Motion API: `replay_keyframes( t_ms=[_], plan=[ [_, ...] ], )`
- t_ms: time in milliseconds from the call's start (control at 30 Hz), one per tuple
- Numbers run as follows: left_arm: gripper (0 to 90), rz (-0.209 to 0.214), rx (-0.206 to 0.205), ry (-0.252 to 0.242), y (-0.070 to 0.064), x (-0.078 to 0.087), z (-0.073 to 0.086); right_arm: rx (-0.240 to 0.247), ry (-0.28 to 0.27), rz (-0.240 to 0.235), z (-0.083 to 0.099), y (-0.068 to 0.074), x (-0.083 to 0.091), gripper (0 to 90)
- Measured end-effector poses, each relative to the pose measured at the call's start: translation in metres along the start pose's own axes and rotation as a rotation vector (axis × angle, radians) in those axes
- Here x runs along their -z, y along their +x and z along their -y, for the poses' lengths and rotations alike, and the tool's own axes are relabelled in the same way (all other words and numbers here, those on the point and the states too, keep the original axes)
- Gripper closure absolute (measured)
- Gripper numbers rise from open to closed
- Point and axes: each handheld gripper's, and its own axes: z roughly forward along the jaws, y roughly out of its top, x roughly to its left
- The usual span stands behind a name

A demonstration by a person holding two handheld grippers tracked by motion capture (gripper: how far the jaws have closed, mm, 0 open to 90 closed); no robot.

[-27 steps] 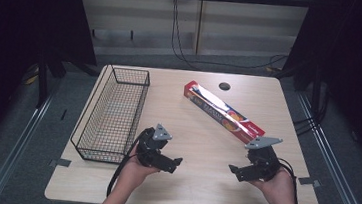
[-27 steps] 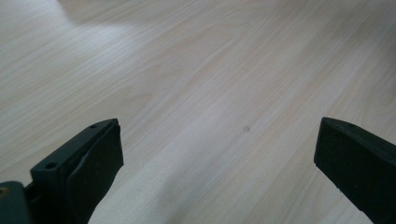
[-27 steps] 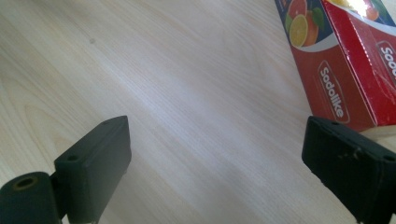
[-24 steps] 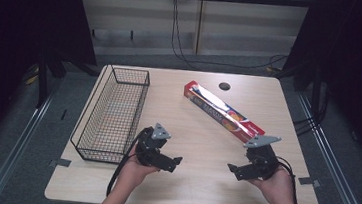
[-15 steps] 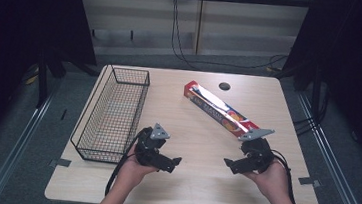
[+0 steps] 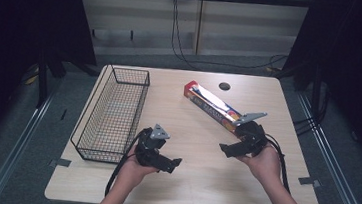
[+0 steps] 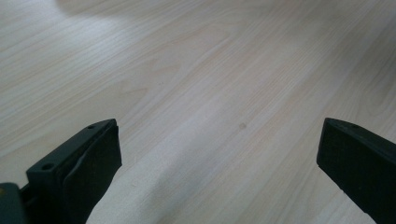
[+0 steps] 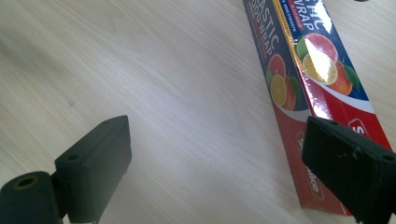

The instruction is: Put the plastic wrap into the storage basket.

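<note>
— So, that plastic wrap box [image 6: 217,108] is what's being gone for, I'd say. It lies flat and slantwise on the desk [image 6: 195,189], from upper centre of the high view down toward the right of centre, with its near end right by the right hand-held gripper [image 6: 228,150].

— Is it held yet?

— No. In the right gripper view the box [image 8: 303,79] runs down the right side of the frame, and its near end sits just behind the right-hand jaw; the left-hand jaw stands over bare wood. The jaws are spread wide with nothing between them. I judge this to be the approach, with the grasp not yet made.

— And the next move?

— Probably sliding the hand toward the right of its own view so the box's narrow width comes between the jaws, then closing across it.

— What about the other hand?

— The left hand-held gripper [image 6: 170,164] rests low at lower centre, well apart from the box, its jaws also wide over plain desk. The wire basket [image 6: 112,113] stands at the left, just beside that hand, with nothing in it that I can see.
</note>
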Motion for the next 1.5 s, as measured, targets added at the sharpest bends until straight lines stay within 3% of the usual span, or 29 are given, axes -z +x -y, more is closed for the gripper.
replay_keyframes(
  t_ms=[467,800,900,1067,1267,1500],
  plan=[
    [0.0,0.001,0.024,-0.009,0.000,-0.002,0.000,0.004,0.046,0.030,-0.025,-0.013,-0.007,7.8],
    [0.0,0.009,0.011,0.006,-0.002,-0.003,-0.001,0.015,0.077,0.063,-0.045,-0.030,-0.019,7.9],
    [0.0,0.007,0.015,0.001,-0.002,-0.003,-0.001,-0.009,0.087,0.064,-0.047,-0.037,-0.025,7.9],
    [0.0,0.015,0.012,0.010,-0.004,-0.004,-0.001,-0.003,0.124,0.083,-0.049,-0.046,-0.036,7.9],
    [0.0,0.023,0.003,0.029,-0.004,-0.006,0.000,-0.022,0.131,0.074,-0.051,-0.054,-0.045,9.4],
    [0.0,0.034,0.011,0.019,-0.004,-0.008,0.000,-0.033,0.129,0.067,-0.050,-0.066,-0.054,11.2]
  ],
)
